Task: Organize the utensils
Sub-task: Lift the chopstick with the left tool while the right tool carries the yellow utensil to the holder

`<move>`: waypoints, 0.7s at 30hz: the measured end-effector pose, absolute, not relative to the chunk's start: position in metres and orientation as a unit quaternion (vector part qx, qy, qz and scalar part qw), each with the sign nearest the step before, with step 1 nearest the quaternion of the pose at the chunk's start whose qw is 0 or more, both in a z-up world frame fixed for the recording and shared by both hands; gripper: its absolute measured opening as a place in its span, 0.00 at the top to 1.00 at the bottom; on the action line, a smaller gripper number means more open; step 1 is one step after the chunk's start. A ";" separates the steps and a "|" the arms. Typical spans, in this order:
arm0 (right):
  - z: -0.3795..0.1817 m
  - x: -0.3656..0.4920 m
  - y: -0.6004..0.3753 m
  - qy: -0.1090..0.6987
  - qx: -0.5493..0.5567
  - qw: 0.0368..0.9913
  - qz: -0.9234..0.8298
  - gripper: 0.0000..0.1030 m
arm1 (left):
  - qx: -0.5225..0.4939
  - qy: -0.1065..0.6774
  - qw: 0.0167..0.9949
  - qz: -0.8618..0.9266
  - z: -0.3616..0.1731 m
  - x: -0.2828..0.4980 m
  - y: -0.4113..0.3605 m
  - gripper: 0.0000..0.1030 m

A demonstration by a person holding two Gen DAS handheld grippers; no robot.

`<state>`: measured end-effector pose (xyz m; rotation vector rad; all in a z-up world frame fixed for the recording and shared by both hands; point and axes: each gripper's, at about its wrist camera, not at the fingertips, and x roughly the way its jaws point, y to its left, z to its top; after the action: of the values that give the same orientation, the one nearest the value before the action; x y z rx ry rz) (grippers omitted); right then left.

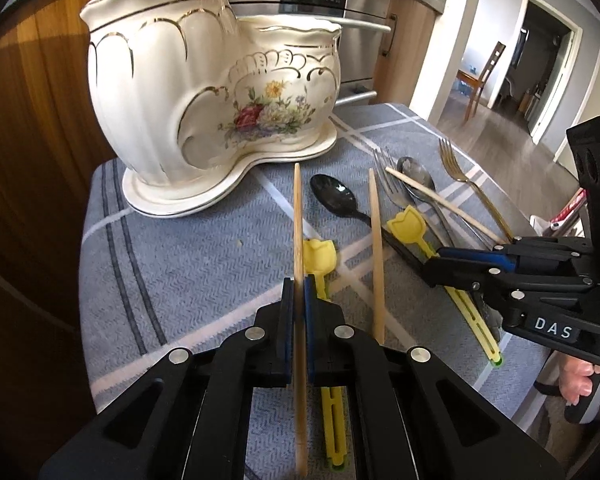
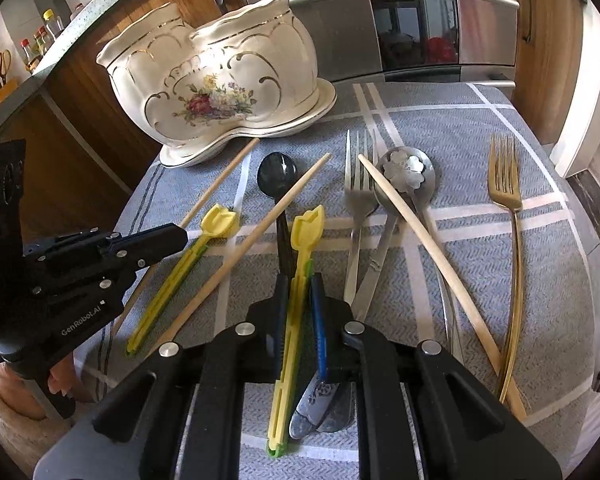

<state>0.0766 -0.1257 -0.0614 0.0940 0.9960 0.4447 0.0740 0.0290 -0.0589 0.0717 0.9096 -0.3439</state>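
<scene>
A wooden chopstick is clamped between the jaws of the left gripper, its tip lying just in front of the cream floral utensil holder on the grey checked cloth. A yellow tulip-topped clip is gripped by the right gripper, further out from the holder. Forks and spoons (silver, black and one gold fork) are spread to the holder's right.
</scene>
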 end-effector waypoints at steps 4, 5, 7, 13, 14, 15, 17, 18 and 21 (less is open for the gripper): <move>-0.053 0.071 -0.127 0.451 0.040 0.865 0.214 0.89 | 0.045 0.423 0.890 -0.164 -0.055 0.071 0.025 0.95; -0.052 0.070 -0.128 0.449 0.042 0.866 0.214 0.89 | 0.044 0.419 0.892 -0.165 -0.053 0.070 0.025 0.95; -0.049 0.070 -0.132 0.446 0.049 0.868 0.213 0.89 | 0.041 0.407 0.897 -0.169 -0.046 0.067 0.025 0.95; -0.027 0.067 -0.141 0.402 0.065 0.885 0.225 0.90 | 0.027 0.352 0.916 -0.190 -0.017 0.053 0.030 0.95; -0.022 0.067 -0.142 0.393 0.064 0.889 0.225 0.90 | 0.024 0.340 0.920 -0.192 -0.009 0.052 0.032 0.95; -0.016 0.068 -0.142 0.380 0.061 0.895 0.225 0.90 | 0.022 0.334 0.922 -0.194 -0.004 0.051 0.032 0.95; -0.006 0.069 -0.144 0.364 0.061 0.901 0.227 0.90 | 0.016 0.315 0.928 -0.198 0.010 0.049 0.035 0.95; -0.001 0.071 -0.145 0.357 0.061 0.904 0.228 0.90 | 0.014 0.309 0.930 -0.198 0.014 0.048 0.036 0.95; 0.010 0.078 -0.145 0.340 0.061 0.910 0.229 0.90 | 0.004 0.280 0.938 -0.204 0.033 0.046 0.042 0.95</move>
<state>0.0776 -0.1452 0.0104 0.1268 0.7014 0.4715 0.0458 0.0420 0.0326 0.0078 0.5715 -0.4175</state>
